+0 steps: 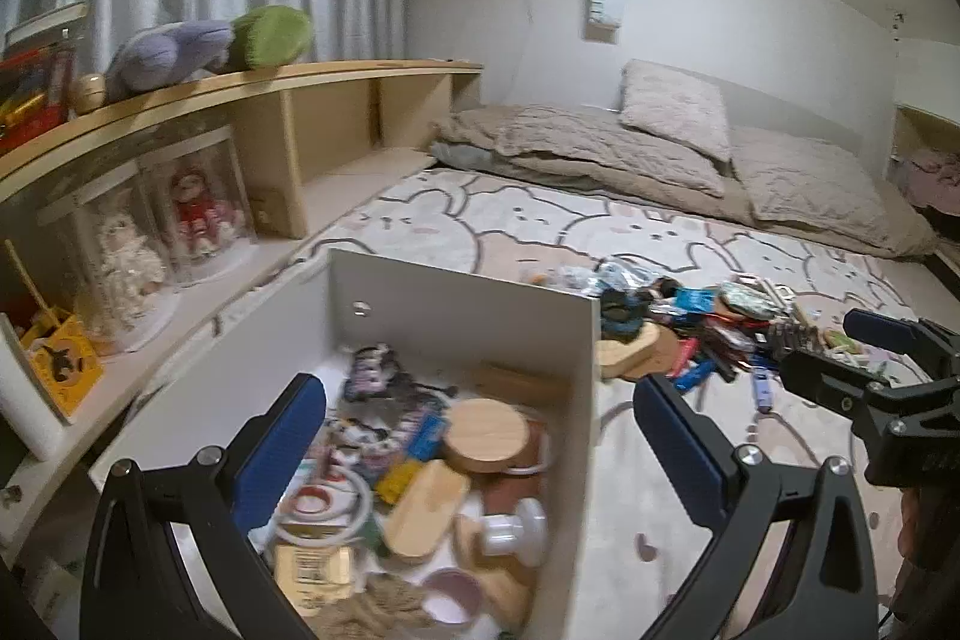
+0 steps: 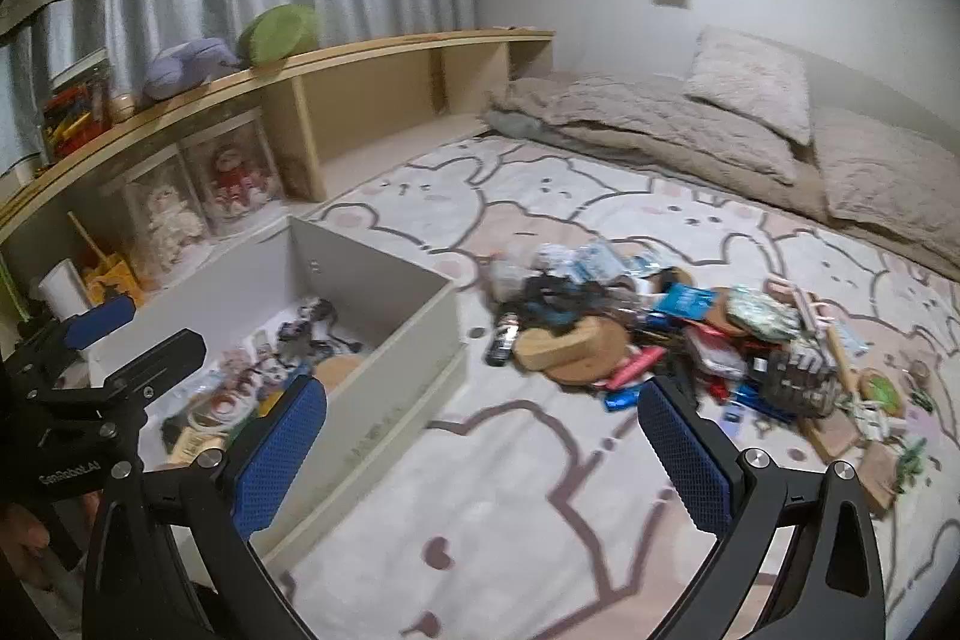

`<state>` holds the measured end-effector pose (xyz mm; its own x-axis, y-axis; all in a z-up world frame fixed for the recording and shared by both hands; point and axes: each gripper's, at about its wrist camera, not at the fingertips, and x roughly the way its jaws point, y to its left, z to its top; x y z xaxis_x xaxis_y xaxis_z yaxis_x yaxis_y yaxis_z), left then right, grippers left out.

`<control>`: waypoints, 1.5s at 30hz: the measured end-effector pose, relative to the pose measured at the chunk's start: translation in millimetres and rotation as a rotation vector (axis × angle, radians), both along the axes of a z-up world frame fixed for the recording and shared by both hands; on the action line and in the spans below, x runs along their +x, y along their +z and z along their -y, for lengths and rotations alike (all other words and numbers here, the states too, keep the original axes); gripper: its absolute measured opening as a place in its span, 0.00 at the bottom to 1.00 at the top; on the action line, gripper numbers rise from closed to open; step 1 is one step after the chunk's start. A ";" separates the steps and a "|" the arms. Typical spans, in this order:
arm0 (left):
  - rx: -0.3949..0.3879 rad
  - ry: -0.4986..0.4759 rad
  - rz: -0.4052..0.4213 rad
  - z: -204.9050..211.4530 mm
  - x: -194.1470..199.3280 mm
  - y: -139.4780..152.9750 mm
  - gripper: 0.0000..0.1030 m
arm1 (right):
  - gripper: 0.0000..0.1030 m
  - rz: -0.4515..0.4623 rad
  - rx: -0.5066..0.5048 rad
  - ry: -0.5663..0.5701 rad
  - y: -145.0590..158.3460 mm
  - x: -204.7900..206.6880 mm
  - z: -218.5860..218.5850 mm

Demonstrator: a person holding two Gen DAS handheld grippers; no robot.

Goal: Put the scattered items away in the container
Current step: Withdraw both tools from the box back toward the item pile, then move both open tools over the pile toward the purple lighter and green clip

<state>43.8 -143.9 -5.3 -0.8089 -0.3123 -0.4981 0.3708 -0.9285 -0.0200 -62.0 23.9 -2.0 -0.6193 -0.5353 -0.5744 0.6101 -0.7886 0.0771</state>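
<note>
1. The white container [image 1: 474, 310], an open-topped box, sat on the bunny-patterned rug [image 2: 510, 490]; I use it as the landmark for every place below.
2. The left gripper [image 1: 480, 454] hovered above the container's near end, its blue-padded fingers [image 1: 276, 454] spread wide with nothing between them.
3. Inside the container, under that gripper, lay a round wooden lid [image 1: 485, 435], a flat wooden piece [image 1: 426, 508], a white knob-shaped item [image 1: 516, 526], a roll of red-and-white tape [image 1: 312, 499] and a mauve bowl [image 1: 453, 595], all jumbled and touching.
4. The pile of scattered items [image 2: 678, 340] lay on the rug just beyond the container's right wall, not inside it.
5. Within that pile, a wooden block with a notch [image 2: 570, 346] lay nearest the container, with a dark remote-like object [image 2: 503, 337] just beside it on the container side.
6. A blue packet [image 2: 687, 304] and a dark ridged object [image 2: 801, 379] lay farther from the container in the same heap.
7. The right gripper [image 2: 483, 454] was held over bare rug, between the container's right wall and the pile, fingers [image 2: 690, 454] wide apart and empty.
8. A wooden shelf [image 1: 252, 91] ran behind the container's left side, with a purple plush toy [image 1: 168, 55] on top.
9. Beige bedding [image 2: 690, 130] lay well beyond the container's far end.
</note>
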 end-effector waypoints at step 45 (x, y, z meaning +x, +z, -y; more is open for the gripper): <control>0.013 -0.261 -0.010 -107.3 -47.5 -11.6 1.00 | 1.00 -0.031 0.035 -0.415 -20.4 -5.5 -172.7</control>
<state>-3.8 -36.7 -16.8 -0.8659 -0.0858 -0.4927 0.1184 -0.9923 -0.0352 -67.5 196.6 -22.4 -0.7958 -0.2175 -0.5652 0.2418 -0.9698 0.0328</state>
